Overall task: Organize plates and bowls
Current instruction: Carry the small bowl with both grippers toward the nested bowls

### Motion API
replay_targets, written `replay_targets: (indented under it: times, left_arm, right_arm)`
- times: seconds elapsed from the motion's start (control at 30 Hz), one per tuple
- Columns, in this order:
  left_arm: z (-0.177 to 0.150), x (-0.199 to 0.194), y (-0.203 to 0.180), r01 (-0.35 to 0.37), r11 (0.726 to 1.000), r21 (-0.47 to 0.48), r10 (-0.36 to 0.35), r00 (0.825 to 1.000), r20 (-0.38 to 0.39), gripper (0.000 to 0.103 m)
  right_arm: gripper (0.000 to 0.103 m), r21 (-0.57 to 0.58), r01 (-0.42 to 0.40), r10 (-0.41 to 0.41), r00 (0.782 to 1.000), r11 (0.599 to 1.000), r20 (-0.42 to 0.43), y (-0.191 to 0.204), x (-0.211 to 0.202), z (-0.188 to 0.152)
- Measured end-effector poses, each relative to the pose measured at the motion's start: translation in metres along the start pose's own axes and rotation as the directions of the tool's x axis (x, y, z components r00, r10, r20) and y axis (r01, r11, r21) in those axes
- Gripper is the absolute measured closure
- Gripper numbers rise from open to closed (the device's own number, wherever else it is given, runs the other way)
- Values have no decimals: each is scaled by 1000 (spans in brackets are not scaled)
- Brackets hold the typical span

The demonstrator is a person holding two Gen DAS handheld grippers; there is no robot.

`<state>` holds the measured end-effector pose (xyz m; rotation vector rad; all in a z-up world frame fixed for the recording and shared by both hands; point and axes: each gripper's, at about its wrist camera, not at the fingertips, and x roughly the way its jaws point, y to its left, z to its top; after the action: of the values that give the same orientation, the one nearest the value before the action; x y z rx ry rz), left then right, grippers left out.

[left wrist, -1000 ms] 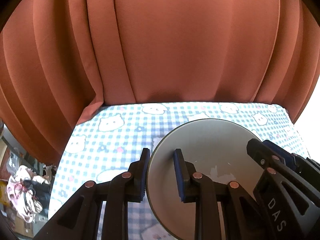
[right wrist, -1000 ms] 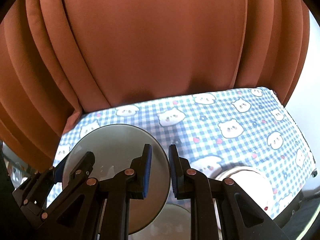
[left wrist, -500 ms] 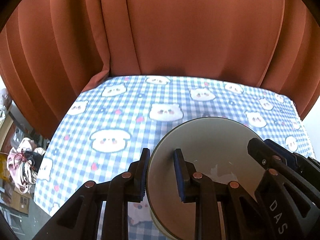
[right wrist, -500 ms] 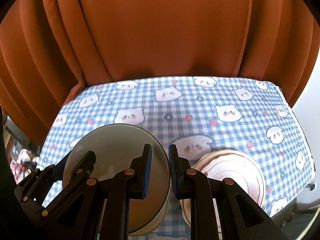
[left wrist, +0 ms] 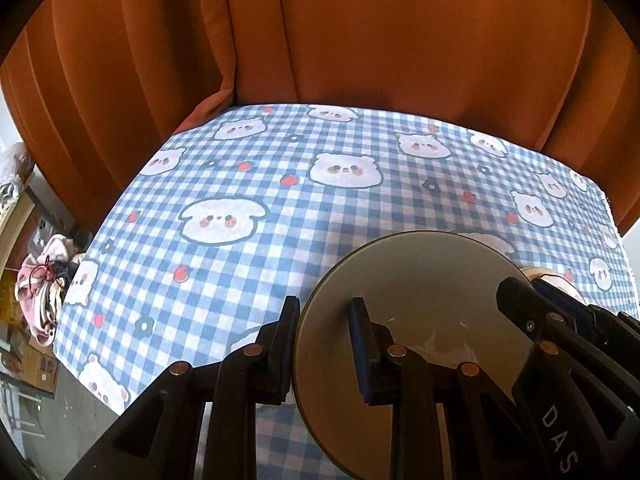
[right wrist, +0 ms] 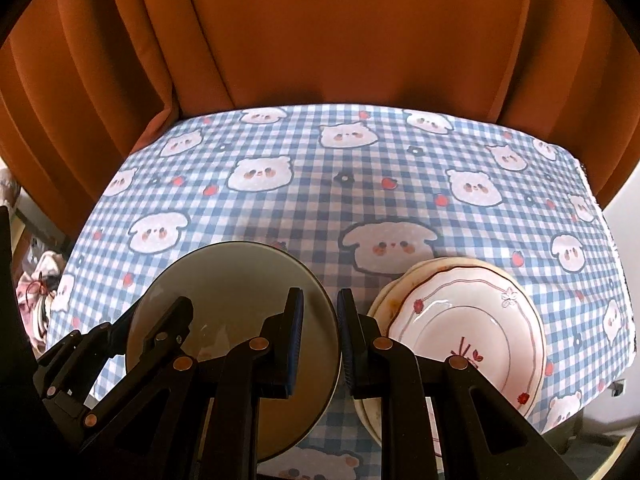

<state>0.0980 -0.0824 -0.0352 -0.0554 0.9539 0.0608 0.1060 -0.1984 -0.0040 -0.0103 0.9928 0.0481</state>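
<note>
A round grey-green dish (left wrist: 420, 312) hangs just above the checked tablecloth (left wrist: 248, 184), carried between both grippers. My left gripper (left wrist: 325, 312) is shut on its left rim, one finger outside and one inside. My right gripper (right wrist: 320, 304) is shut on its right rim, with the dish (right wrist: 232, 300) to the left of it. Each view also shows the other tool: the right gripper (left wrist: 520, 296) and the left gripper (right wrist: 176, 316). Close to the right of the dish lies a stack of plates (right wrist: 472, 320), a white one with red flowers on top of beige ones.
An orange curtain (right wrist: 340, 32) hangs right behind the table's far edge. The blue-and-white cloth with bear faces covers the table (right wrist: 360, 168). Past the left edge (left wrist: 80, 280), bags and boxes (left wrist: 36, 300) lie on the floor.
Both grippers have come down towards the table with the dish between them, and both views tip lower. More tablecloth shows, and the stack of plates has come into the right wrist view.
</note>
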Motion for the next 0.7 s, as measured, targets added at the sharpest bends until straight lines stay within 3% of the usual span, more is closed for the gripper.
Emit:
replay_targets:
  times: [0.4,0.7]
  left_arm:
    - [-4,24,6,-17,1000,1,17,997,-71,80]
    - [-1,25,7,10,999,34,-7,996,-89,80]
  right_arm:
    - [82,-1,-23,22,996,1000,-81,6,30,-2]
    - [80,23,0,2,997,1000,-80,7,32,-3]
